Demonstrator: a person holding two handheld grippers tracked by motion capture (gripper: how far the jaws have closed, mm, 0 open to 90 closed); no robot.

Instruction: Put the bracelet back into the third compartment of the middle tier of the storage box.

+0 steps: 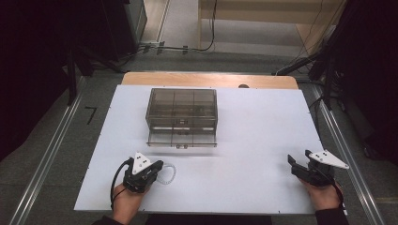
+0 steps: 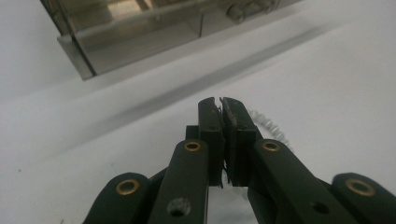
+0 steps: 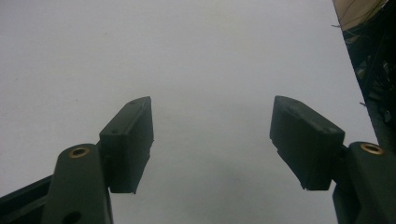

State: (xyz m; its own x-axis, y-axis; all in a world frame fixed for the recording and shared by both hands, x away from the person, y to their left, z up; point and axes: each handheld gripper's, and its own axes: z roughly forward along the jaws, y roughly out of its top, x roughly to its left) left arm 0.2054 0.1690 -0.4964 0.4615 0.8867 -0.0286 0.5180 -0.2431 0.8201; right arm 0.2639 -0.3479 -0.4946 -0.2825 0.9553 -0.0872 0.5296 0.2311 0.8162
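White matte tabletop board carries everything; wooden edge of the table shows beyond its far side. Smoky translucent plastic drawer box w/ divided compartments sits centre-left, far half of the board; its bottom drawer is pulled out toward the person, small metal knob on the front. L gripper, black w/ grey three-cornered plate on top, is near the front edge of the board, just in front of and a bit left of the open drawer, held in the person's left hand, cable looping off to its left. Its jaws are closed tight together, no gap to speak of in the left gripper view. A small string of white beads, curled in a loop, lies on the board right at the jaw tips; in the left gripper view the beads trail out from behind the right-hand jaw, close up against it. Jaws look pinched on the strand, but the contact spot itself is hidden by the pads, so can't confirm 100%. R gripper, same build, is well apart at the right front of the board in the right hand; jaws spread wide, nothing btw them, bare white board beneath.
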